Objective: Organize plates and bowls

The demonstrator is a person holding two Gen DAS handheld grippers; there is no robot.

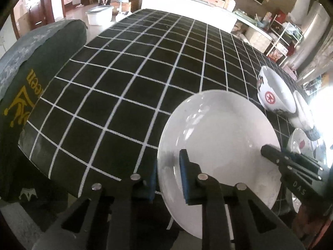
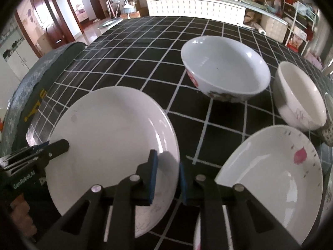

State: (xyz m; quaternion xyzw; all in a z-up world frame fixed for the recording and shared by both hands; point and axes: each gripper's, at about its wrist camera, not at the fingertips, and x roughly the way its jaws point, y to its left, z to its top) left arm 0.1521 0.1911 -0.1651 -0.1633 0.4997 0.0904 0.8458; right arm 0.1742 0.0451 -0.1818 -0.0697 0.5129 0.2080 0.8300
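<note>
A plain white plate (image 1: 220,137) sits on the black checked tablecloth (image 1: 129,79). My left gripper (image 1: 168,177) straddles its left rim, one pad under and one pad over, with the jaws closed on it. My right gripper (image 2: 167,179) straddles the same plate's (image 2: 112,137) right rim, its pads still a little apart. A plate with a pink petal print (image 2: 276,166) lies to the right. A large white bowl with red print (image 2: 226,75) and a smaller white bowl (image 2: 299,98) stand behind it.
A dark green cushion with yellow lettering (image 1: 31,87) lies along the table's left edge. A white cabinet (image 2: 195,8) with clutter stands beyond the far edge. The left half of the tablecloth (image 2: 129,48) is bare.
</note>
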